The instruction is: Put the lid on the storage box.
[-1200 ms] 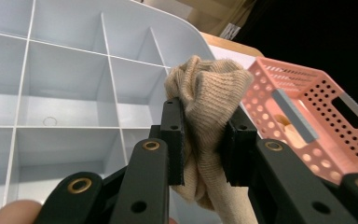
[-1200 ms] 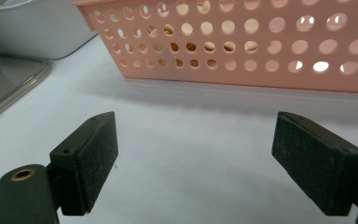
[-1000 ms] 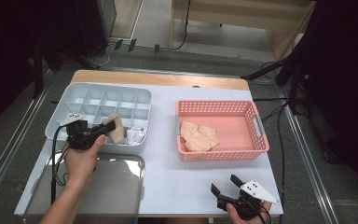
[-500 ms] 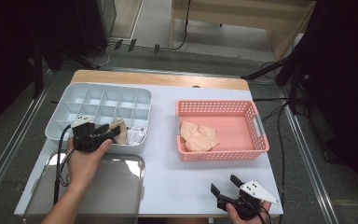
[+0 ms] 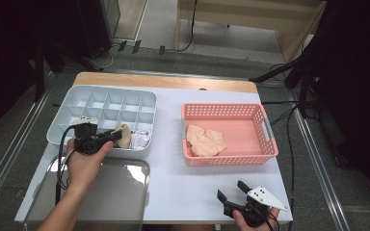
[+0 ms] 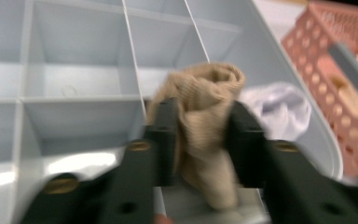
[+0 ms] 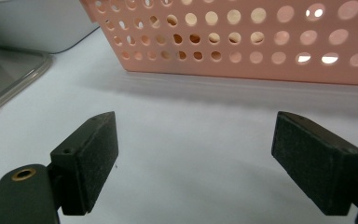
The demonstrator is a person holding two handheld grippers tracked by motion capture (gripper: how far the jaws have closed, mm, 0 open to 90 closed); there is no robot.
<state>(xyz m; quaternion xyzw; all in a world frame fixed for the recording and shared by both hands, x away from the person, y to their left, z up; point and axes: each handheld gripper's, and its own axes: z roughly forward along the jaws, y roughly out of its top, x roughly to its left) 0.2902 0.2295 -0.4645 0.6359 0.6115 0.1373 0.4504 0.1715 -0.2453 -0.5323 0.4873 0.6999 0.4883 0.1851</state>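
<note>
While the left gripper (image 5: 110, 138) sits over the near row of the grey divided organiser tray (image 5: 77, 103), its two black jaws are clamped on a tan rolled-up sock (image 6: 205, 135), and they have just been closing in on it a bit more. In the left gripper view you can see the knit ribbing pretty well: it's a soft, lumpy bundle with a rounded, folded-over top, squeezed in at the middle where the flat matte pads press on both sides. It's hanging at the second compartment from the right in the near row; I can't tell if the bottom touches the tray floor.

Right next to it, in the near right corner compartment, there's a crumpled white fabric piece (image 6: 279, 109), looks thin and kinda shiny. The tray itself is smooth hard plastic with thin straight dividers making square cells and rounded outer corners.

Off to the right sits a pink plastic basket (image 5: 265, 120), rectangular, walls full of round holes, with a couple of flat peach-coloured socks (image 5: 204, 142) lying inside. In front of the tray there's a shiny metal tray (image 5: 111, 192) with rounded corners, reflective surface.

The right gripper (image 5: 234, 190) is parked at the near edge of the white tabletop (image 5: 173, 178), jaws spread wide with nothing between them, just the chunky black rectangular pads over bare table, pointing at the basket wall.
</note>
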